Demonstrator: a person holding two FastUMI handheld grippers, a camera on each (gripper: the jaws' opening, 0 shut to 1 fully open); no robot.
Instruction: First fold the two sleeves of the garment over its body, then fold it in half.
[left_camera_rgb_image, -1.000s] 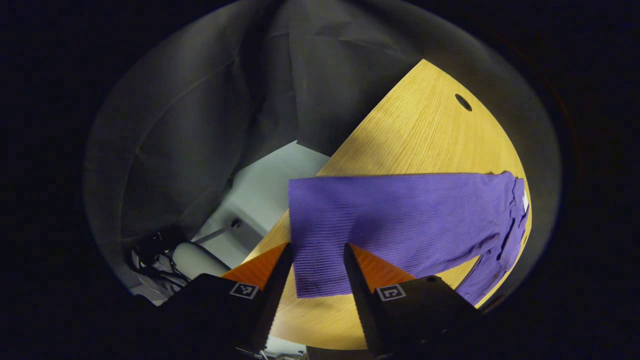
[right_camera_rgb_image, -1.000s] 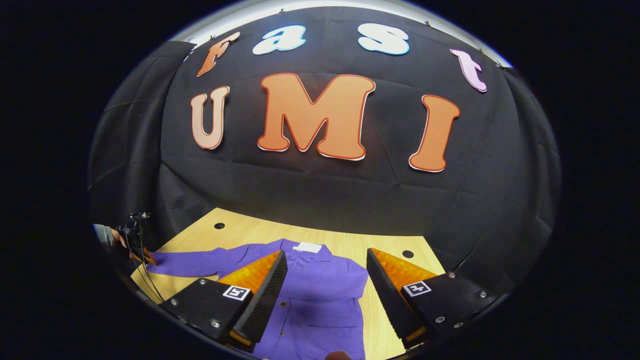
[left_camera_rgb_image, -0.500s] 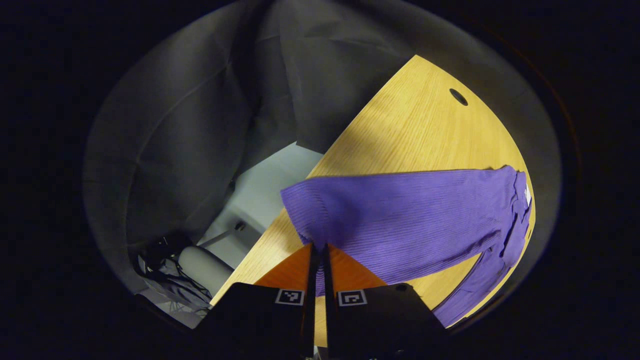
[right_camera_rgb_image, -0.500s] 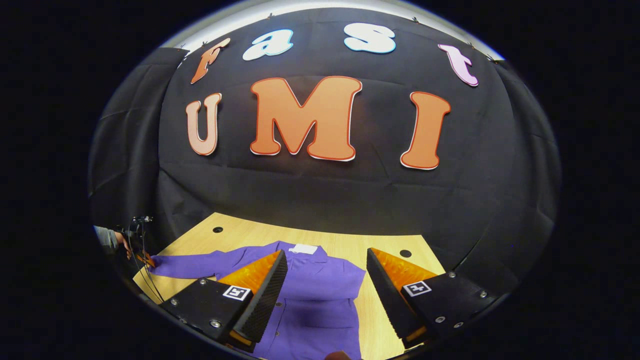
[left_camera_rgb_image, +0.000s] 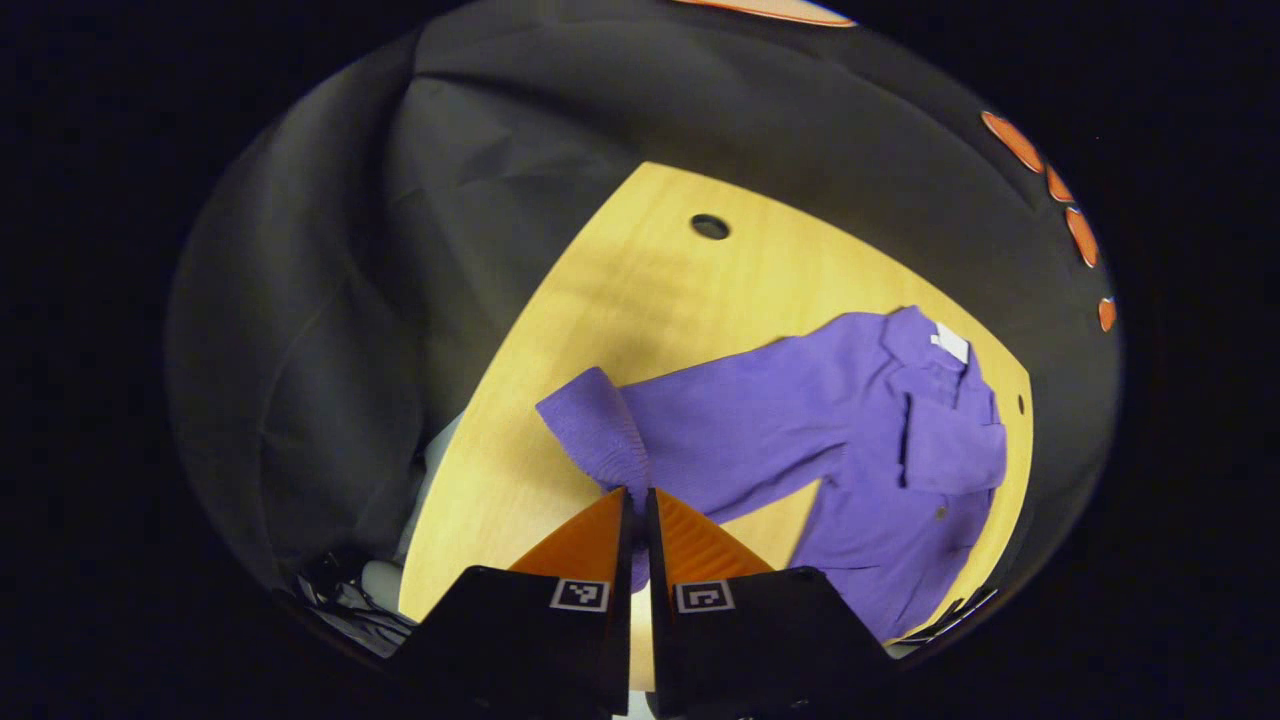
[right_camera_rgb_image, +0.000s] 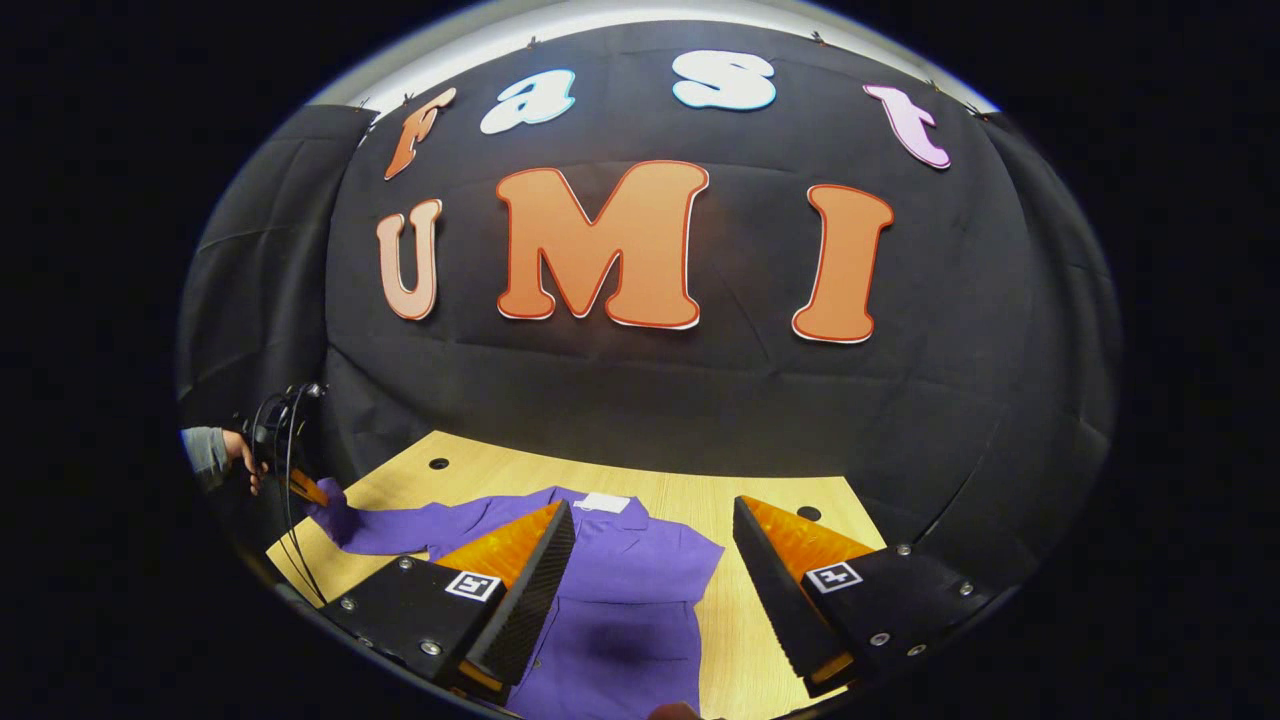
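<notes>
Garment is spread on the table; its sleeve cuff is pinched by the clenched left gripper, while the right gripper is held released above its body.

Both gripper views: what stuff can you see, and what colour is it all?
Garment: one, purple, lying on the table, with a white tag at its collar.
Sleeve: one, purple, its cuff end lifted off the table.
Table: one, light wood, with round holes.
Booth wall: black cloth, behind the table.
Left gripper: shut on the sleeve's cuff.
Right gripper: open, above the garment's body.
Hand: one, with a grey sleeve, holding the left gripper.
</notes>
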